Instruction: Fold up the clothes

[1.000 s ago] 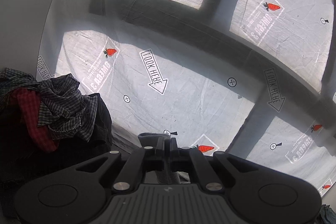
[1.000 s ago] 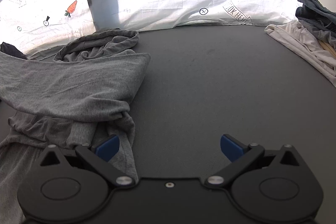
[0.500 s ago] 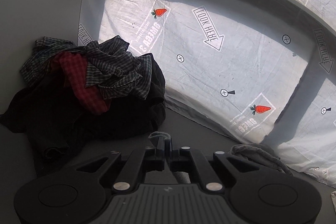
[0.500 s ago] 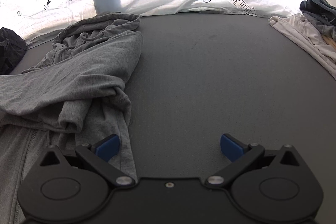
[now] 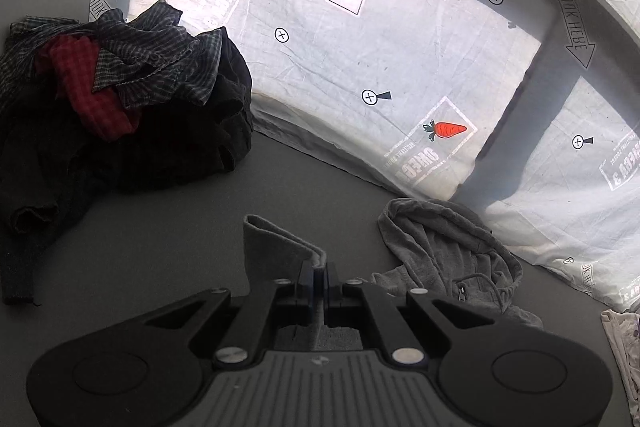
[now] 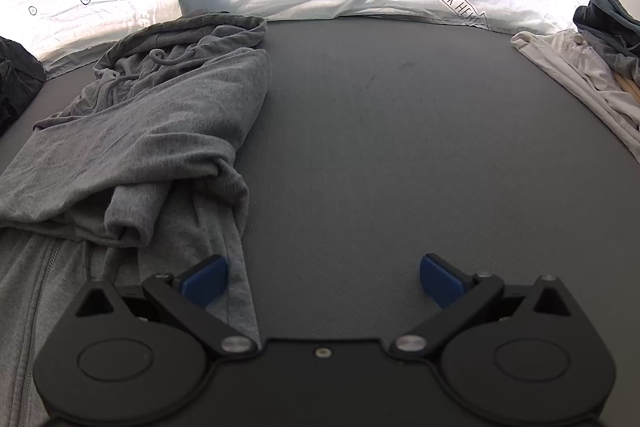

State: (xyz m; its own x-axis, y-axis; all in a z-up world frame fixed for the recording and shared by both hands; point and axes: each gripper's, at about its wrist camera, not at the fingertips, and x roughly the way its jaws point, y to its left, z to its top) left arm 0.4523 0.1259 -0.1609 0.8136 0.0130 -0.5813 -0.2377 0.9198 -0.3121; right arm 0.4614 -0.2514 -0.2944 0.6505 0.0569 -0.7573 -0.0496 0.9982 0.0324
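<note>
a: how does the grey hoodie (image 6: 160,131) look?

b: soft grey knit with a zip front and drawstrings, lying rumpled on the left part of the dark bench (image 6: 380,147), hood bunched towards the white printed sheet (image 5: 360,67) behind. one sleeve is folded across the body.

a: and the tongs?

b: the left tongs (image 5: 320,273) are clenched on a fold of the hoodie's fabric, which stands up between the pads. the right tongs (image 6: 322,277) are released, jaws wide, with the left pad over the hoodie's edge and the right pad over bare bench.

a: anything else around?

b: a heap of dark clothes (image 5: 120,99) with checked and red pieces sits to the left, and a pile of pale and denim clothes (image 6: 588,63) on the far right. neither touches the hoodie.
</note>
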